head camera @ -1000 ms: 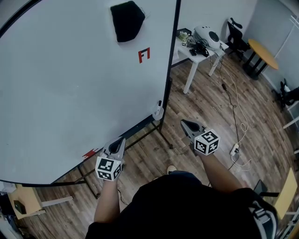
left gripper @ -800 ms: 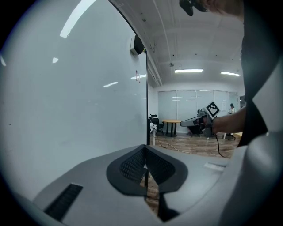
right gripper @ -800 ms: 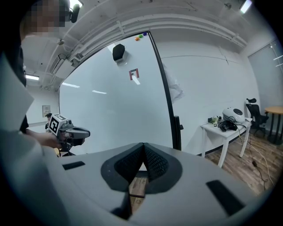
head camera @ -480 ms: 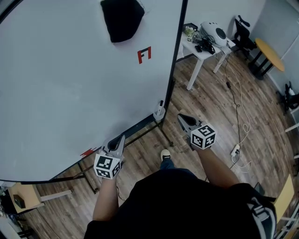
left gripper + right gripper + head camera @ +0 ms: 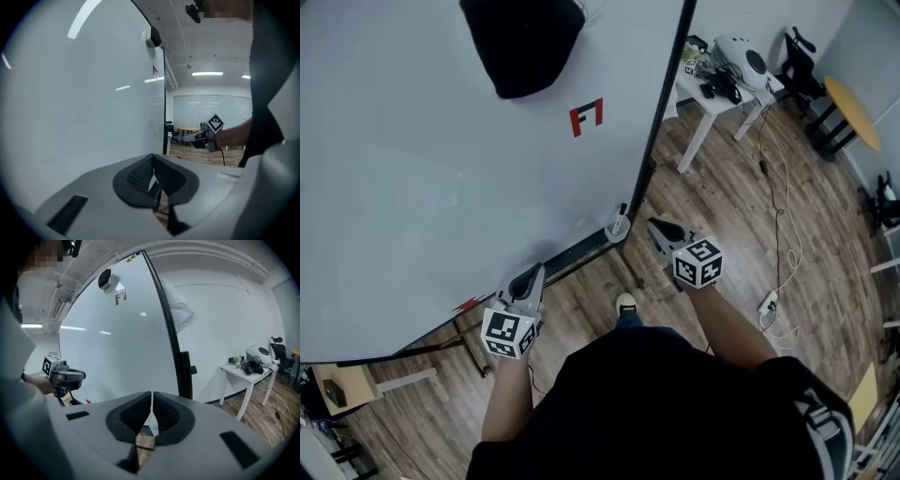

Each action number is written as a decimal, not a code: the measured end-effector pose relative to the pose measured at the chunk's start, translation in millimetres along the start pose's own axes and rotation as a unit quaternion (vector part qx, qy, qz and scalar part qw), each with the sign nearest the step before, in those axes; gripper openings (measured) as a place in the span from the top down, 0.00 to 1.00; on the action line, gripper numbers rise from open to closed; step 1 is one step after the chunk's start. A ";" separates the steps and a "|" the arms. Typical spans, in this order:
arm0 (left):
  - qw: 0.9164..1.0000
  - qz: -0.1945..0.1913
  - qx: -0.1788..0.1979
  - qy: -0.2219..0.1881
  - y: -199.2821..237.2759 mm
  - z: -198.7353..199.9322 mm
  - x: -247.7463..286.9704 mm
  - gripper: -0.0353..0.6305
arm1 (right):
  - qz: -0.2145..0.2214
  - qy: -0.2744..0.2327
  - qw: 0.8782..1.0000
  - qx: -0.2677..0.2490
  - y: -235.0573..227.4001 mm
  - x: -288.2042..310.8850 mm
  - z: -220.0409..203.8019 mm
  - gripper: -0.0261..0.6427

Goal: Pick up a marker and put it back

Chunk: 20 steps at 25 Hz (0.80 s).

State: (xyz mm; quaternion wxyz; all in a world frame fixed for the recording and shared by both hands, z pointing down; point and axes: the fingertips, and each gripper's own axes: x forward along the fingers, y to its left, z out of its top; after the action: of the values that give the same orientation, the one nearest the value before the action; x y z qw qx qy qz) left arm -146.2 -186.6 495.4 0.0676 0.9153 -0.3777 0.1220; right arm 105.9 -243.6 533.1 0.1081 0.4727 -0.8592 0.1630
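White board surface (image 5: pixel 441 178) filled more of the head view than a second ago, because we had stepped closer to it; a shoe (image 5: pixel 625 305) now showed on the wooden floor (image 5: pixel 712 197) under us. The right gripper (image 5: pixel 656 226) had moved up and to the left, and it was now near the lower right corner of the board. There, what looked like the marker (image 5: pixel 622 211) stood upright in a small white holder (image 5: pixel 616 229). So we judged that the approach was almost finished and the pick not yet begun.

Both claws were closed, pad against pad, with nothing between them; the right one had to open before it could take the marker. The left gripper (image 5: pixel 534 274) pointed at the board's lower rail (image 5: pixel 572 258), well apart from the holder.

For room, the black side frame (image 5: pixel 667 94) ran just beside the holder, so we thought the free way in was from the floor side. The white table (image 5: pixel 694 139) and the cable (image 5: pixel 783 220) lay well apart on the right.
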 end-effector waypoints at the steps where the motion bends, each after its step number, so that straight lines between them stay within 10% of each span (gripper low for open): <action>1: 1.000 0.000 -0.001 0.002 0.6 -1.4 2.0 0.93 | 0.002 0.004 1.000 0.000 -2.4 4.8 -1.9 0.94; 20: 0.999 0.018 -0.024 0.018 14.7 -6.0 20.6 0.93 | 0.015 0.085 0.996 0.034 -40.7 82.9 -57.3 0.88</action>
State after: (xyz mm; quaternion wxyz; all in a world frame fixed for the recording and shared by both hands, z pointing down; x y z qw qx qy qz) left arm -143.6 -209.6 507.3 0.0944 0.9043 -0.3954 0.1301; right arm 98.2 -306.4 621.5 0.1623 0.4472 -0.8481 0.2331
